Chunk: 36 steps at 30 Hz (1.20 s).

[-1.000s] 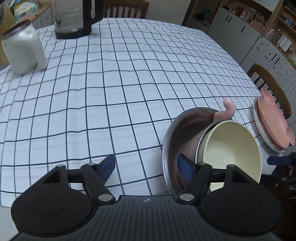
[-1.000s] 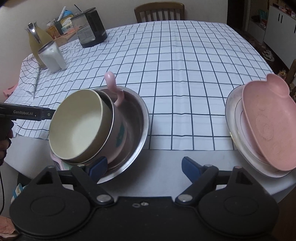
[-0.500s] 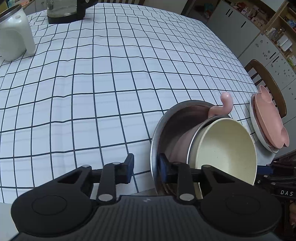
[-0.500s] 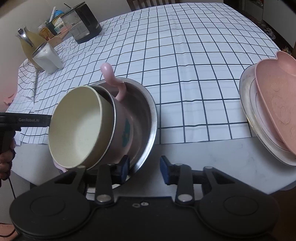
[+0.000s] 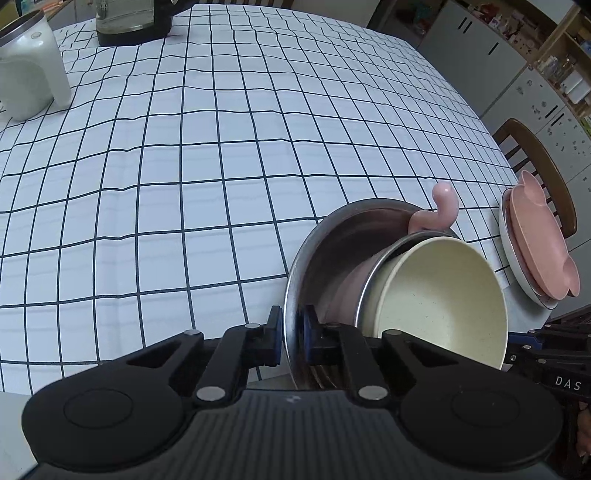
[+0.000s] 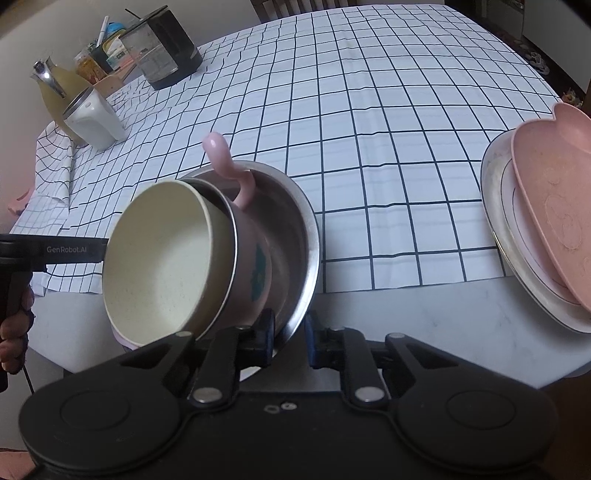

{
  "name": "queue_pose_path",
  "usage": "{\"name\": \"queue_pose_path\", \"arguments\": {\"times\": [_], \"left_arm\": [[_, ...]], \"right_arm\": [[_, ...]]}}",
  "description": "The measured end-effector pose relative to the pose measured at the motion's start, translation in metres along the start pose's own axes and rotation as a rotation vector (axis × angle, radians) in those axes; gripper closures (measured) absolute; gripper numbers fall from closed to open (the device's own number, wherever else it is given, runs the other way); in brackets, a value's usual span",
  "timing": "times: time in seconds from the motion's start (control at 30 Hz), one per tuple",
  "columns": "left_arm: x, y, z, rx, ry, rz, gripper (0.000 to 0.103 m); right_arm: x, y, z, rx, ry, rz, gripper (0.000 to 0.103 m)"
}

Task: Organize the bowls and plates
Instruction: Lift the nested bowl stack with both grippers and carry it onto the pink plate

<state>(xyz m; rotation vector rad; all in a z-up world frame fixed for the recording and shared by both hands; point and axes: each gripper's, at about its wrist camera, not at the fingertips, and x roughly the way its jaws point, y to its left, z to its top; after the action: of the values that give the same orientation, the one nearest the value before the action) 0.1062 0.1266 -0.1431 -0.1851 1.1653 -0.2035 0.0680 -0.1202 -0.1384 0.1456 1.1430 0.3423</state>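
Note:
A steel bowl (image 5: 317,243) (image 6: 295,221) holds a pink handled bowl (image 6: 255,254) with a cream bowl (image 5: 439,291) (image 6: 162,258) nested inside; the stack is tilted toward me at the table's near edge. My left gripper (image 5: 293,332) is shut on the steel bowl's rim. My right gripper (image 6: 290,332) is shut on the opposite part of the same rim. A pink heart-shaped plate (image 6: 554,206) (image 5: 539,251) lies on a white plate (image 6: 502,236) to the right.
A white kettle (image 5: 29,74) (image 6: 94,118), a yellow jug (image 6: 62,96) and a dark glass pitcher (image 6: 162,48) (image 5: 133,18) stand at the far left of the checked tablecloth (image 5: 207,147). A wooden chair (image 5: 535,158) is beside the plates.
Both grippers went from open to closed on the steel bowl's rim, one on each side. The bowl stack has tilted up slightly.

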Motion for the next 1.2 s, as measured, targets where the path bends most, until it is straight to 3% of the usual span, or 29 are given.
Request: {"name": "queue_pose_path", "arguments": {"times": [0.63, 0.93, 1.2], "left_arm": [[-0.011, -0.055, 0.005, 0.047, 0.007, 0.015, 0.093], [-0.026, -0.124, 0.037, 0.128, -0.033, -0.005, 0.093], [-0.010, -0.200, 0.074, 0.202, -0.058, -0.046, 0.093]], "right_arm": [[-0.033, -0.031, -0.004, 0.050, 0.002, 0.004, 0.088], [-0.084, -0.070, 0.008, 0.094, -0.051, -0.004, 0.088], [-0.120, -0.126, 0.035, 0.135, -0.109, -0.049, 0.088]]}}
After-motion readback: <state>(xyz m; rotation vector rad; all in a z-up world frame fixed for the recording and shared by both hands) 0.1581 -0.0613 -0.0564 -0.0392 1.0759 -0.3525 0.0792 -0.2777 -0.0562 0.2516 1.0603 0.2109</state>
